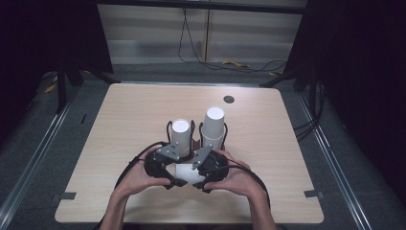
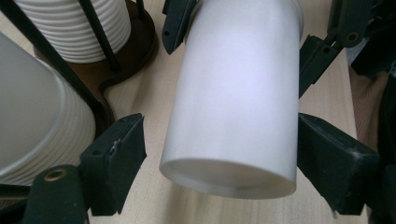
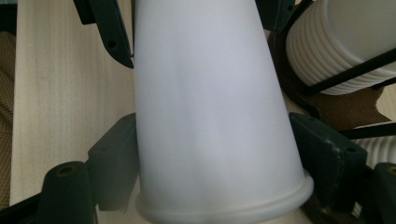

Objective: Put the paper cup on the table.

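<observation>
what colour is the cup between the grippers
Plain white cup, shown best in the right gripper view.

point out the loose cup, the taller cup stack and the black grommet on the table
loose cup [image 2: 236, 93], left gripper view, its side wall
taller cup stack [image 1: 214, 116], high view, its top
black grommet [image 1: 229, 99], high view, its middle

A white paper cup [image 3: 210, 116] lies lengthwise between the black jaws of the right tool [image 3: 212, 158], its rolled rim nearest the camera; both pads sit against its sides. Farther off, a second pair of black jaws flanks the cup's far end. Light wooden table [image 3: 60, 84] shows at left. At right, ribbed stacked cups [image 3: 336, 42] stand in a black wire holder [image 3: 345, 77] on a dark base.
</observation>
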A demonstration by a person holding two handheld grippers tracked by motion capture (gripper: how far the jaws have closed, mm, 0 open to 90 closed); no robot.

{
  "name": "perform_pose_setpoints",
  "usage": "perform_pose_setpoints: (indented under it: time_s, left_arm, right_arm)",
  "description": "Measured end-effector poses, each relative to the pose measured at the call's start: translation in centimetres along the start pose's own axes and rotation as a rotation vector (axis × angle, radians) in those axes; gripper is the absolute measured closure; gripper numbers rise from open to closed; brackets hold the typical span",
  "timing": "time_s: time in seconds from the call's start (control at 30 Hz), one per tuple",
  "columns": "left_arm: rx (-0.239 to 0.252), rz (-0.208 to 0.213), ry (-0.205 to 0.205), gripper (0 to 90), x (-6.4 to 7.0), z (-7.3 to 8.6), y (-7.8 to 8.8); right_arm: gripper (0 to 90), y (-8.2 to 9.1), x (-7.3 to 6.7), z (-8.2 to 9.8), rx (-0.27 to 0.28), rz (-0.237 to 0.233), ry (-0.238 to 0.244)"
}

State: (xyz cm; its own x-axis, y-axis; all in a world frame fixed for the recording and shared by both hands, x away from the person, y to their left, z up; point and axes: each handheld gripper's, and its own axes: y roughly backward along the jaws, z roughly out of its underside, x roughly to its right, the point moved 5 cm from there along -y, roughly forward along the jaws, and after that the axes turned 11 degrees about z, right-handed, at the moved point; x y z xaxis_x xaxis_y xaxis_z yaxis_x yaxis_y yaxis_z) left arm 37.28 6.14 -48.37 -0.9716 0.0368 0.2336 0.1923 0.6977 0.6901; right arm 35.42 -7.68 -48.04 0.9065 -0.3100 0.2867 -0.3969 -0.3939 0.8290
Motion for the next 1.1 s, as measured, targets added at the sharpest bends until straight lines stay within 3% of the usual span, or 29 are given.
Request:
perform_pose_setpoints:
  time_s: [0.17, 0.27, 0.33, 0.57, 0.8, 1.1]
  left_arm:
    - [-0.019, 0.019, -0.005, 22.9, 0.0, 0.1, -0.5]
    - [-0.049, 0.022, -0.038, 28.9, 0.3, 0.1, -0.7]
    - [-0.049, 0.024, -0.042, 28.6, 0.4, 0.0, -0.9]
    - [-0.064, 0.018, -0.063, 32.2, 0.7, 0.0, -1.0]
    - [-0.034, 0.009, -0.066, 33.4, 0.6, -0.1, -1.0]
    - [0.016, -0.009, -0.032, 33.4, 0.5, 0.2, -0.6]
  right_arm:
    - [21.9, -0.2, -0.1, 0.0, -0.001, -0.010, 0.013]
    - [21.8, -0.3, -0.2, 0.0, -0.008, -0.008, 0.009]
    - [21.9, -0.2, -0.3, -0.2, 0.011, -0.020, 0.008]
    - [22.0, -0.3, -0.5, 0.2, 0.002, -0.031, 0.008]
    - [19.0, -0.1, -0.3, 0.3, 0.032, -0.008, 0.005]
    - [17.5, 0.3, 0.2, 1.1, 0.111, 0.016, -0.084]
